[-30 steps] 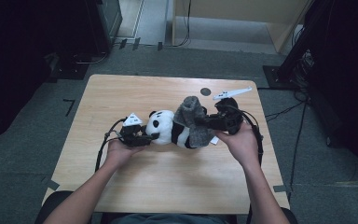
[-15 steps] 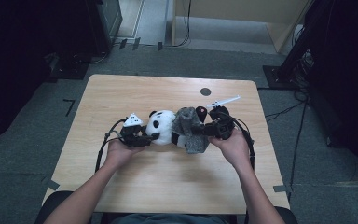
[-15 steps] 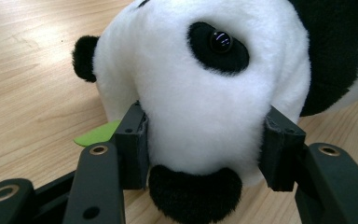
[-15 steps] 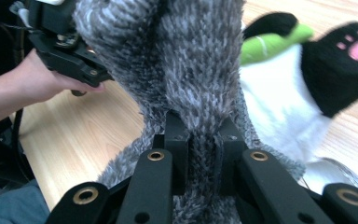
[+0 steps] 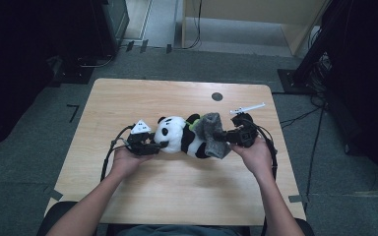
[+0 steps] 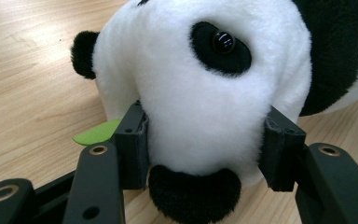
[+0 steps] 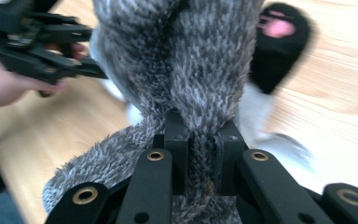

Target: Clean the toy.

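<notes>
While the panda [image 5: 182,135] lies on its side mid-surface [image 5: 177,191], the left tongs [image 6: 205,154] clamp its white muzzle from both sides, a green leaf [image 6: 95,134] just beside one jaw. The right tongs [image 7: 200,140] pinch a fold of the grey scarf [image 5: 211,140] draped over the panda's body. Beyond them a black dot [image 5: 217,96] marks the surface.

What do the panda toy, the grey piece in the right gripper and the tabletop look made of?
Panda toy: short white and black plush with a glossy, likely plastic eye; it bulges between the jaws, so soft-stuffed. Grey cloth: shaggy long-pile fleece or faux fur, bunched where pinched. Tabletop: pale matte wood grain, possibly laminate.
</notes>
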Motion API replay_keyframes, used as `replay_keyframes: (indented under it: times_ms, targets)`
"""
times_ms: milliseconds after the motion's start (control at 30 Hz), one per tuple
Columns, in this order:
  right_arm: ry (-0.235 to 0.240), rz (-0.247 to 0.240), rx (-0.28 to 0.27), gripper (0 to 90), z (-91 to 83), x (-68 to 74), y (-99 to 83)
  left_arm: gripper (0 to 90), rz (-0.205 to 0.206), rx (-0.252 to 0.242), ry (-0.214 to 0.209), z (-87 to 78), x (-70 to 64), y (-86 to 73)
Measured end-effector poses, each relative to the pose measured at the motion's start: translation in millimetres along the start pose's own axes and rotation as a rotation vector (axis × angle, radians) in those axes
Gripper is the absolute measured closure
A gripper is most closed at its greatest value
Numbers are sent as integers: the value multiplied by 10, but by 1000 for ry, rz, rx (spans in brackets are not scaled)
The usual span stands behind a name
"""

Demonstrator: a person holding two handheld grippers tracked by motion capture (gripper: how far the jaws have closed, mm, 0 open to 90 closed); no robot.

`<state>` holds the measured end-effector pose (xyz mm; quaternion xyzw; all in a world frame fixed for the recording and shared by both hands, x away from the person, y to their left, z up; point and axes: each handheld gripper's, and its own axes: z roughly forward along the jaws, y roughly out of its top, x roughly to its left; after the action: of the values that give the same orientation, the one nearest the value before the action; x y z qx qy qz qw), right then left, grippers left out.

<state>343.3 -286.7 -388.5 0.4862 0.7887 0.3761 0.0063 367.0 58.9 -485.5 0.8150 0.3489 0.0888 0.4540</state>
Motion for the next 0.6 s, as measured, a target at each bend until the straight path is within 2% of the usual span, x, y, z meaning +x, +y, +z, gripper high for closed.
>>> replay_keyframes:
  times_ms: [33, 100, 133, 200, 333, 500, 600]
  targets:
    - [0, 0, 0, 802, 0, 0, 0, 450, 0, 0, 0, 0, 0, 0]
    - [-66, 6, 25, 803, -27, -71, -34, 449, -19, -1, -3, 0, 15, -2]
    - [-81, 12, 47, 802, -14, -104, -60, 449, -26, -3, -5, 2, 21, -2]
    - [-65, 35, 59, 802, 38, -173, -135, 449, -21, -2, -2, 4, 18, 1]
    - [-54, 51, 72, 802, 76, -222, -165, 449, -20, -2, -3, 2, 20, -1]
    - [-62, 60, 74, 800, 48, -262, -176, 448, -24, -5, -5, 1, 23, -3]
    - [-48, 68, 51, 799, -29, -264, -168, 448, -25, -5, -5, 2, 22, 0]
